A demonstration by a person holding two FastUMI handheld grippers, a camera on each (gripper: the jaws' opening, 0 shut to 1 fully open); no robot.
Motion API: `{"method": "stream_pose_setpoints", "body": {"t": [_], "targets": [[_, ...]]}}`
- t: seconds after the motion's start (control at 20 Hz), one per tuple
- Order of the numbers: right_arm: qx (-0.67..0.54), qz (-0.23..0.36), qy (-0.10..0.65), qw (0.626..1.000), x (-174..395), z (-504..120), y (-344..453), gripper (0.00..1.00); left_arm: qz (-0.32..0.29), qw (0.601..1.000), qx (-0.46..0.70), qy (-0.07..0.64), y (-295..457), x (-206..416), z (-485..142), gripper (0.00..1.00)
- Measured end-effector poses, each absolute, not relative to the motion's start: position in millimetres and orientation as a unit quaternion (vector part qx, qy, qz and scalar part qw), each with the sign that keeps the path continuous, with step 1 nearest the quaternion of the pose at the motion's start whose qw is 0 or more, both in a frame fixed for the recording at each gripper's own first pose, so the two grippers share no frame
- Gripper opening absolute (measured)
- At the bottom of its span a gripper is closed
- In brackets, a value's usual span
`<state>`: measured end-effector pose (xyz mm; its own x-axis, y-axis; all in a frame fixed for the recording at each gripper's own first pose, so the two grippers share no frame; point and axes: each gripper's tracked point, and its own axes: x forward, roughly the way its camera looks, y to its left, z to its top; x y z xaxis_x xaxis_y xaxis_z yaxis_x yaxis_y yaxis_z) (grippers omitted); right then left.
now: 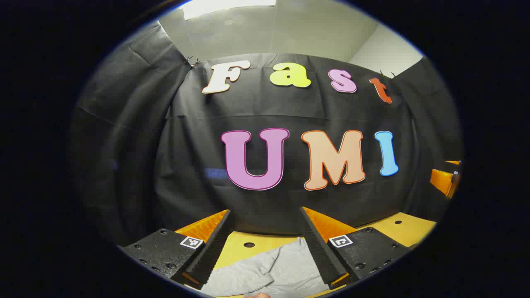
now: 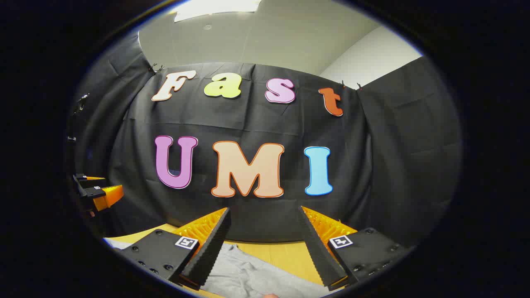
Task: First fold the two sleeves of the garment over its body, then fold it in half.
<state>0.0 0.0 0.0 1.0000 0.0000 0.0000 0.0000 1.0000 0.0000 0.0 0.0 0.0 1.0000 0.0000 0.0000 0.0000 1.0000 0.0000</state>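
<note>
A grey garment [image 1: 269, 271] lies on the yellow table [image 1: 408, 227], low in the left gripper view between my left gripper's fingers. My left gripper [image 1: 265, 215] is open and held above the table, nothing between its fingers. In the right gripper view the same grey garment [image 2: 252, 275] spreads below my right gripper [image 2: 263, 215], which is also open and holds nothing. My right gripper [image 1: 449, 178] shows at the far right edge of the left gripper view. At the left edge of the right gripper view my left gripper [image 2: 97, 188] hangs in the air. Much of the garment is hidden below both views.
The booth's black cloth wall [image 1: 290, 111] stands close behind the table. The table top has round holes [image 1: 249, 244]. A pale ceiling [image 2: 269, 37] and white wall corner rise above the cloth.
</note>
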Motion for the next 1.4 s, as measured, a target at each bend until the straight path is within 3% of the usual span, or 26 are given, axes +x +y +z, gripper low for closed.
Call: {"method": "stream_pose_setpoints", "body": {"t": [1.2,1.4], "targets": [[-0.009,0.026,-0.002,1.0,16,-8,0,1.0,-0.015,1.0,0.013,-0.003,-15,9,-2,0.96],[-0.025,0.0,0.017,1.0,17,-18,-36,0.99,-0.025,1.0,0.008,-0.002,-22,11,-5,0.96]]}}
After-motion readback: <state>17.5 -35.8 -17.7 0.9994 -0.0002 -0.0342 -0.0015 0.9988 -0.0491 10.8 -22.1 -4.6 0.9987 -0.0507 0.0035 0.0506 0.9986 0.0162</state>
